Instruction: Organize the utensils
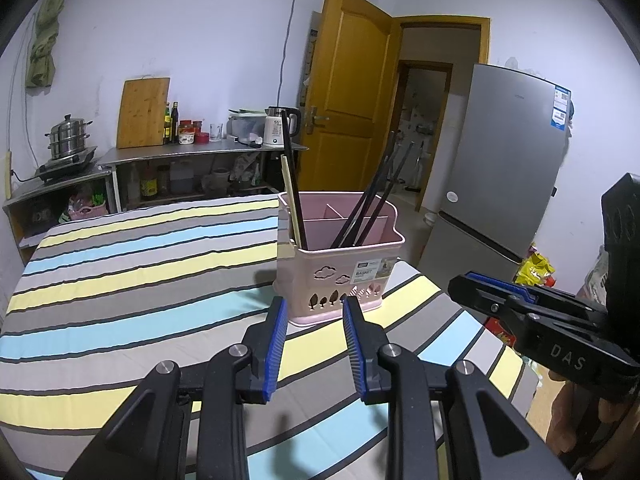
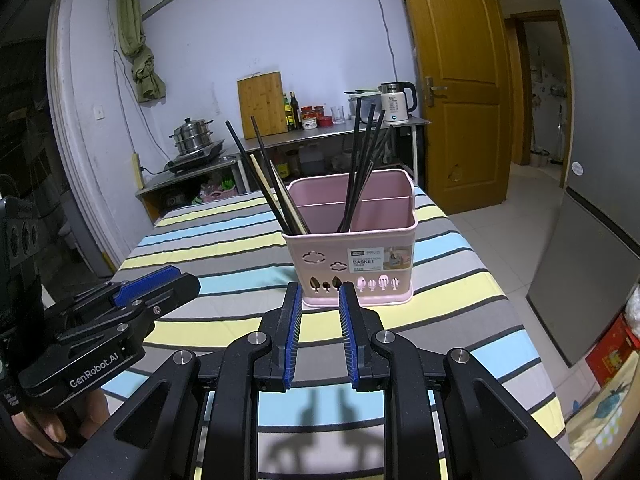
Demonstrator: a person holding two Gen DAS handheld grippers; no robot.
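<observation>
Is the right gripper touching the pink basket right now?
Apart. In the left wrist view the right gripper sits off to the side of the pink basket, with striped tablecloth visible between them.

We're in a home kitchen: a steel counter (image 2: 320,136) runs along the back wall, with a steamer pot (image 2: 192,136) on a hob to its left, a cutting board (image 2: 262,105), sauce bottles (image 2: 294,111) and a kettle (image 2: 396,102) on top, a wooden door (image 2: 456,80) to its right, and a fridge (image 1: 508,160) beyond the door.
</observation>
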